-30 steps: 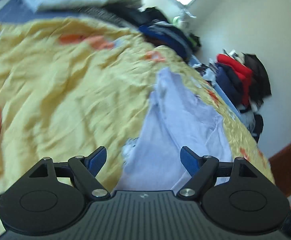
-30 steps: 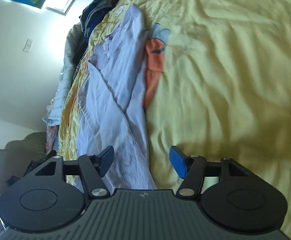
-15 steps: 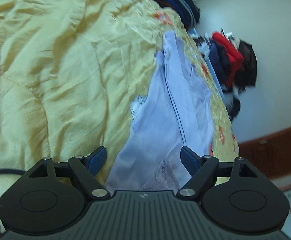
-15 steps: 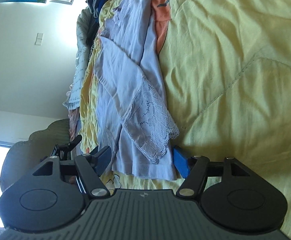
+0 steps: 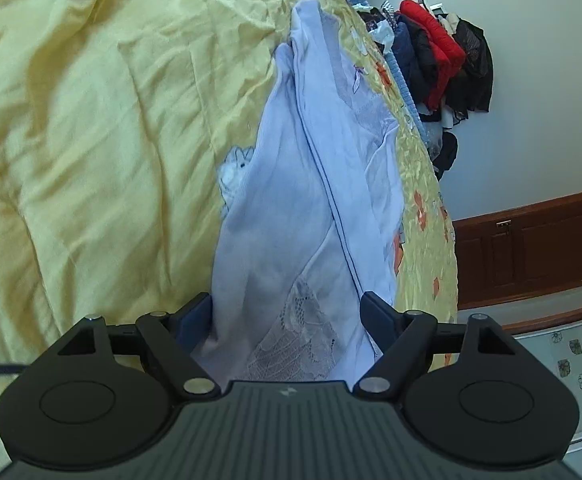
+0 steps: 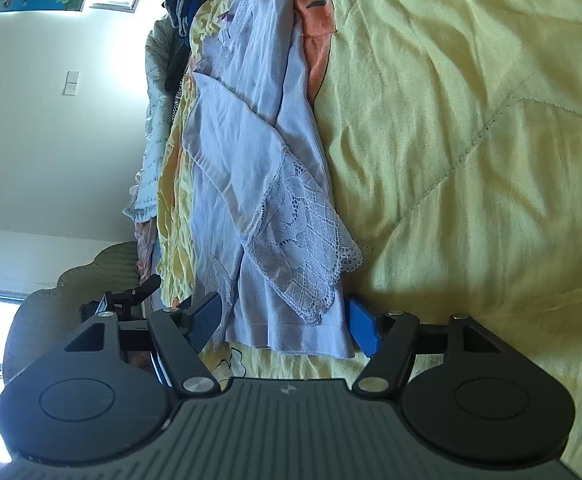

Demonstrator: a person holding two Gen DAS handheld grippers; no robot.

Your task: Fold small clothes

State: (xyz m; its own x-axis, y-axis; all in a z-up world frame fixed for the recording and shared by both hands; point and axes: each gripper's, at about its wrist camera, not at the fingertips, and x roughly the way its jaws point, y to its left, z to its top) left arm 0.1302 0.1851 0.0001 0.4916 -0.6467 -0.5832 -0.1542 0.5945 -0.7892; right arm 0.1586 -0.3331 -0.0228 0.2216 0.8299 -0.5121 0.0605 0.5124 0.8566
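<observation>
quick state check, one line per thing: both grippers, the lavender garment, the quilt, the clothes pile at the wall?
left gripper: open, fingers either side of the garment's near end
right gripper: open, fingers straddling the hem
lavender garment: lying on the bed, folded lengthwise, lace panel on top
yellow quilt: spread out, wrinkled
clothes pile: heaped, unfolded

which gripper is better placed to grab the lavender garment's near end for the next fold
Left, probably. The left gripper is open with the lavender garment already between its fingers; the right gripper is open just short of the hem.
</observation>
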